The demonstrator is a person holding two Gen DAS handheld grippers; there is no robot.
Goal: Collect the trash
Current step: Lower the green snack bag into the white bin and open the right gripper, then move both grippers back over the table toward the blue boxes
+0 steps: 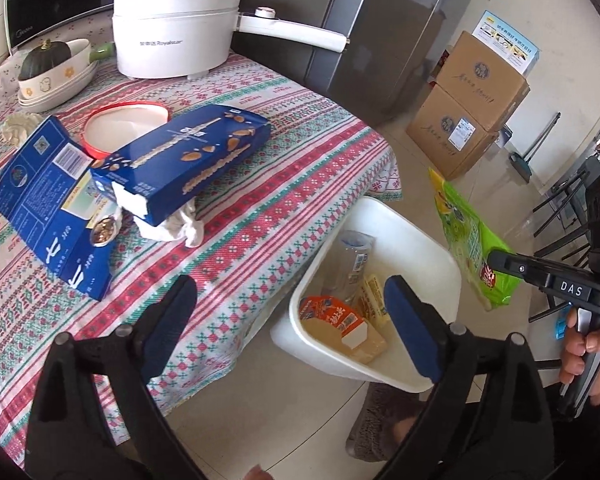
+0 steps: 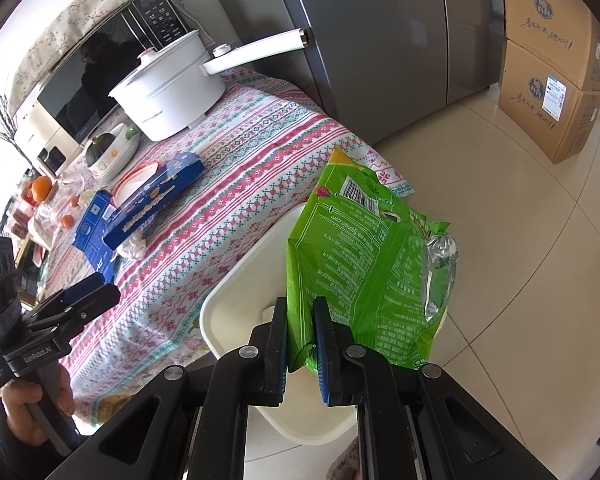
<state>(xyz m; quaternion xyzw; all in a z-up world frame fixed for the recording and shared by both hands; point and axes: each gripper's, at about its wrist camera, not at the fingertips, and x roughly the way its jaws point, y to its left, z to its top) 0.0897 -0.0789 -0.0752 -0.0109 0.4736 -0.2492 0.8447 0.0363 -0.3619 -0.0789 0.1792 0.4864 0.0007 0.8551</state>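
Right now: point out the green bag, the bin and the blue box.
green bag (image 2: 356,256), right wrist view, middle of its printed back
bin (image 1: 404,232), left wrist view, inner white wall
blue box (image 1: 192,156), left wrist view, top face

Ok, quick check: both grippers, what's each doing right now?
Left gripper: open, nothing between its fingers.
Right gripper: shut on the green snack bag, above the white bin.

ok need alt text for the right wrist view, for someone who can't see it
The right tool is shut on a green snack bag, holding it over a white bin beside a table with a patterned cloth. Blue boxes and a white pot sit on the table; the left tool shows at the left edge.
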